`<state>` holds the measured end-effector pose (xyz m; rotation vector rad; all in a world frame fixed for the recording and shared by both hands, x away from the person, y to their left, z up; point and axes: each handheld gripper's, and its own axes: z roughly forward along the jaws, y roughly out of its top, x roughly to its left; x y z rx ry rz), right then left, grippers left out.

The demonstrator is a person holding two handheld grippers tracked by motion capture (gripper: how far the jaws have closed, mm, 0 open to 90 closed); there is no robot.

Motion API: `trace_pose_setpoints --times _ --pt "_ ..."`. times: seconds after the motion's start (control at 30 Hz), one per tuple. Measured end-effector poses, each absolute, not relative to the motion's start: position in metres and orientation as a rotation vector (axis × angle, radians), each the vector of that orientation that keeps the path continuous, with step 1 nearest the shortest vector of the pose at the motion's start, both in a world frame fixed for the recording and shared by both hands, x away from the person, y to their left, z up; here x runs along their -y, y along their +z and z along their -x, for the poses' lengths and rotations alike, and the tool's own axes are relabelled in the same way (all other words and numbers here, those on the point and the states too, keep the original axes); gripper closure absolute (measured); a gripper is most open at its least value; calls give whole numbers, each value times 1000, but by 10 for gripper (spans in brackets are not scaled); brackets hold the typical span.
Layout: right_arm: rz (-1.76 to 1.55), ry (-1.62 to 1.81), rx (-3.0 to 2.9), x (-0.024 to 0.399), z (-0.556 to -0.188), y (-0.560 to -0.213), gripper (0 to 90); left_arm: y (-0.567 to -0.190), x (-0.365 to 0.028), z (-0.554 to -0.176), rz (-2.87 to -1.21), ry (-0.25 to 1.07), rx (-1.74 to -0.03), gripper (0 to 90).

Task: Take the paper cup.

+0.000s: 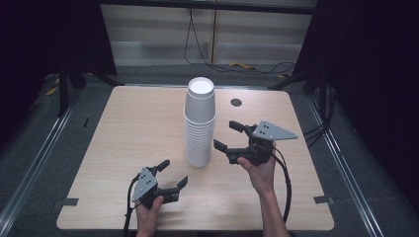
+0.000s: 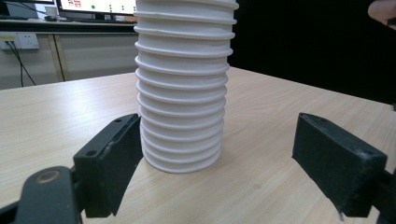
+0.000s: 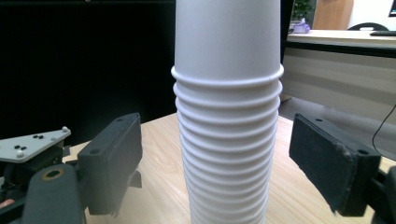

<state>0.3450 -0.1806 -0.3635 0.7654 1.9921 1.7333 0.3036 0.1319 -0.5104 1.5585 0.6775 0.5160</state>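
A tall stack of white paper cups [image 1: 200, 123] stands upside down near the middle of the light wooden table [image 1: 133, 118]. My left gripper [image 1: 175, 172] rests low at the front left, open, with nothing between its jaws. It points at the stack's base [image 2: 182, 107], which stands a short way beyond the pads [image 2: 109, 163]. My right gripper [image 1: 225, 134] is held above the table just right of the stack. It is open, and its jaws flank the ribbed stack [image 3: 229, 121] without touching it. The left gripper's grey plate [image 3: 32, 145] shows beyond.
A round black cable hole [image 1: 236, 102] sits in the table behind the right gripper. Black curtains close both sides. Cables [image 1: 232, 64] lie on the floor past the far edge. Bare tabletop spreads left of the stack.
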Motion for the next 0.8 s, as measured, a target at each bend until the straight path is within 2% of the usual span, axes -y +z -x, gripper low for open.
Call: trace_pose_setpoints --times 0.8 --pt "-734 1699 -2101 169 -375 -323 153 -511 -132 -304 -1551 499 -677 158"
